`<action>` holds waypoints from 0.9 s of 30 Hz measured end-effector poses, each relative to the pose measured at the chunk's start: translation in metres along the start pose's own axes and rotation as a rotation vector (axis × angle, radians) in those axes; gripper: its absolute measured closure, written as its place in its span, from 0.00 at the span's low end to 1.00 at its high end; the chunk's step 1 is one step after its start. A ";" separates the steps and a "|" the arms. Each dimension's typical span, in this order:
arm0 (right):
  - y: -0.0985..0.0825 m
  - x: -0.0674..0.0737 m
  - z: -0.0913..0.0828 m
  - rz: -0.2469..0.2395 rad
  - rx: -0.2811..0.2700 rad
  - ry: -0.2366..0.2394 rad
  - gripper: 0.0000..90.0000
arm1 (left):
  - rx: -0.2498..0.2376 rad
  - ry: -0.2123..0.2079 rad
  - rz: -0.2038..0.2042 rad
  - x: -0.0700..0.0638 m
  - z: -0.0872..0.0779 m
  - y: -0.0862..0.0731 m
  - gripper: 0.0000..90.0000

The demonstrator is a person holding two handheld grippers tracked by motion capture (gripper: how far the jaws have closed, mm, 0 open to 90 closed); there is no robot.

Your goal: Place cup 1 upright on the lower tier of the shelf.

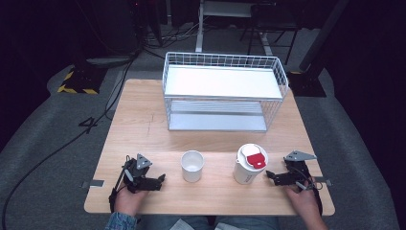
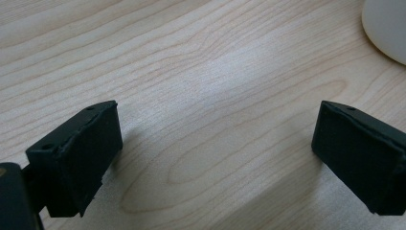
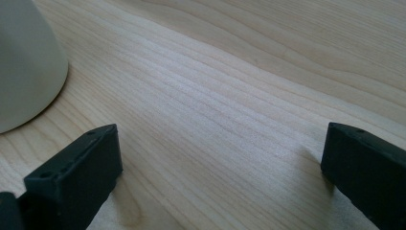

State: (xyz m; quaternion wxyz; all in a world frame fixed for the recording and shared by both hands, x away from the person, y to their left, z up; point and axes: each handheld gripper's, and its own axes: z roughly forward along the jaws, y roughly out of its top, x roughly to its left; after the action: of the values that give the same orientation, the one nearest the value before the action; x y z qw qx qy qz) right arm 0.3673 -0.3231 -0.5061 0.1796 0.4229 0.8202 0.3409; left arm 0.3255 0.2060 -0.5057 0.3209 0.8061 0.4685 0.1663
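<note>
Grippers both idle at the near edge of the wooden table (image 1: 143, 129), jaws spread wide and empty. Left gripper (image 1: 162, 178) rests low on the wood, pointing toward the small open white cup (image 1: 192, 166), which stands upright just beside it with a gap between; in the left gripper view the cup's wall (image 2: 387, 28) sits off at the upper right corner, outside the line between the jaws. Right gripper (image 1: 269, 175) lies near the taller white cup with a lid and red tab (image 1: 249, 164), tips close to its base but apart from it; in the right gripper view that cup's side (image 3: 26, 72) bulges in at upper left, again off the jaw line. Wire basket shelf (image 1: 225, 61) stands well behind both cups, white tray on top, lower tier open toward the person. Risks, as judged: neither cup is centred between its jaws, so a straight push forward would likely strike a wall with one jaw and shove or tip the cup. Small cup looks light and empty, so it may skid on smooth wood. Tall one is top-heavy if filled; a low or one-sided pinch could tilt it, and squeezing near the lid might pop it. Cups stand near each other, so a wide swing could knock the neighbour.
</note>
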 end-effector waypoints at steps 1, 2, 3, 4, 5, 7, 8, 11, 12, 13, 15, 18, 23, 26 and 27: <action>0.000 0.000 0.000 0.000 0.000 0.000 0.00 | -0.001 -0.001 -0.002 0.000 0.000 0.000 0.04; 0.000 0.000 0.000 0.000 0.000 0.000 0.00 | -0.002 0.001 -0.003 0.000 0.000 0.000 0.04; 0.000 0.000 0.000 0.000 0.000 0.000 0.00 | -0.003 0.004 -0.007 0.000 0.000 0.000 0.04; 0.000 0.000 0.000 0.001 0.000 0.000 0.00 | -0.002 0.007 -0.008 0.000 0.000 0.000 0.04; 0.000 0.000 0.000 0.001 0.000 0.000 0.00 | -0.002 0.007 -0.008 0.000 0.000 0.000 0.04; 0.000 0.000 0.000 0.000 0.000 -0.001 0.00 | 0.000 0.018 -0.018 -0.002 0.000 0.000 0.03; 0.000 0.000 0.000 0.001 -0.001 0.001 0.00 | 0.004 0.014 -0.025 -0.002 -0.001 0.000 0.03; 0.000 0.000 0.000 0.000 0.000 -0.001 0.00 | -0.024 0.007 -0.036 -0.003 -0.008 0.002 0.03; 0.000 0.000 0.000 0.000 0.000 -0.001 0.00 | -0.041 0.007 -0.035 -0.004 -0.012 0.002 0.03; 0.000 0.000 0.000 0.000 0.000 -0.001 0.00 | -0.059 0.002 -0.039 -0.005 -0.016 0.002 0.03; 0.000 0.000 0.000 0.000 0.000 -0.001 0.00 | -0.076 -0.005 -0.035 -0.008 -0.022 0.002 0.03; 0.000 0.000 0.000 0.000 0.000 -0.001 0.00 | -0.094 -0.028 -0.034 -0.014 -0.032 0.002 0.03; 0.000 0.000 0.000 0.000 0.000 -0.001 0.00 | -0.135 -0.051 -0.026 -0.027 -0.046 -0.001 0.04; 0.000 0.000 0.000 0.000 -0.001 0.001 0.00 | -0.157 -0.061 -0.021 -0.030 -0.052 -0.002 0.04; 0.000 0.000 0.000 0.000 0.000 -0.001 0.00 | -0.166 -0.069 -0.028 -0.032 -0.054 -0.003 0.04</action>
State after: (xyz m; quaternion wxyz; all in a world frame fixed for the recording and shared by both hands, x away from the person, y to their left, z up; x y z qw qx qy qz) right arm 0.3672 -0.3231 -0.5060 0.1799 0.4231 0.8200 0.3409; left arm 0.2770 0.1990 -0.4668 0.4049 0.7753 0.4532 0.1722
